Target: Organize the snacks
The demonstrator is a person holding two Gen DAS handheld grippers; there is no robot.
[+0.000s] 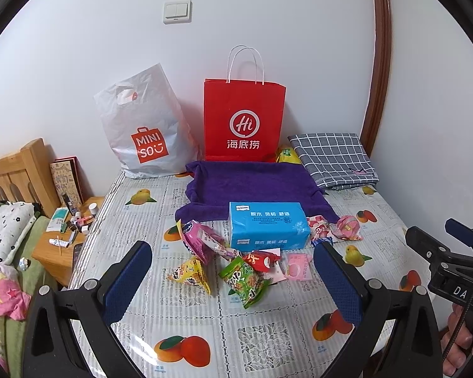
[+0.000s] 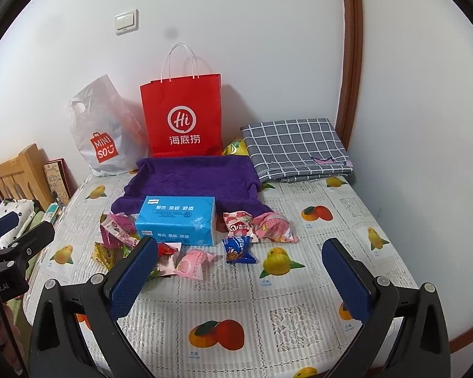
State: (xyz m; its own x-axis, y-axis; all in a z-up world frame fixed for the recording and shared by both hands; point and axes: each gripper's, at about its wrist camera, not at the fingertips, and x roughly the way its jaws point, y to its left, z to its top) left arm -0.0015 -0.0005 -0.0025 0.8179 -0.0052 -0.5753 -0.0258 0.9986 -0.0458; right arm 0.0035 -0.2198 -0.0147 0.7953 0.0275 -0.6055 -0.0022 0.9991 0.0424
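Fruit-print tablecloth (image 1: 268,324): green snack packet (image 1: 246,278) long axis toward camera; both grippers' fingers spread, empty

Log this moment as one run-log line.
stage: before first pick | left claw: open, empty, over green snack packet | right claw: open, empty | snacks loose around blue tissue pack | red bag upright
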